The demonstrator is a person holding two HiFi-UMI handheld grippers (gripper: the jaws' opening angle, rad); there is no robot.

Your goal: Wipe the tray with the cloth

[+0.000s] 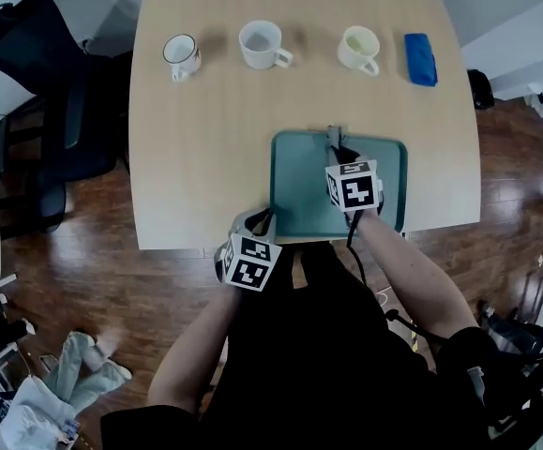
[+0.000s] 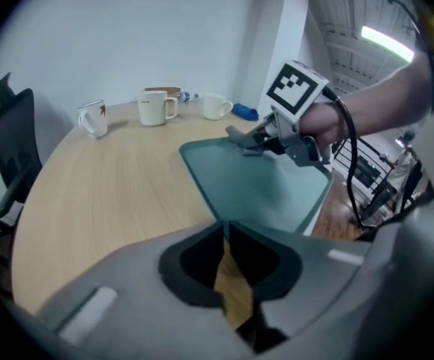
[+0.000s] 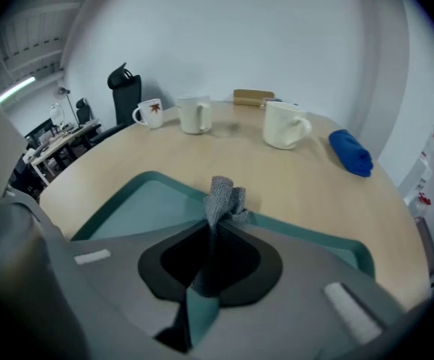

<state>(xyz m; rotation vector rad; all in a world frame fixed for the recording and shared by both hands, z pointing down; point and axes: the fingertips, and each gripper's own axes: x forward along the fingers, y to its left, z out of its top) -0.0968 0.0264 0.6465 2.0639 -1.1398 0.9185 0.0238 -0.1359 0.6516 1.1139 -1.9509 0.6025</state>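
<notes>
Fingers of the right gripper (image 3: 214, 229) clamp the grey cloth (image 3: 222, 195). Only a bunched tuft shows past the tips, and the rest is hidden between the pads. The cloth sits over the green tray (image 3: 130, 205); contact is unclear. The left gripper (image 2: 226, 238) is closed and empty at the table (image 1: 205, 148) edge, near the tray's corner.
</notes>
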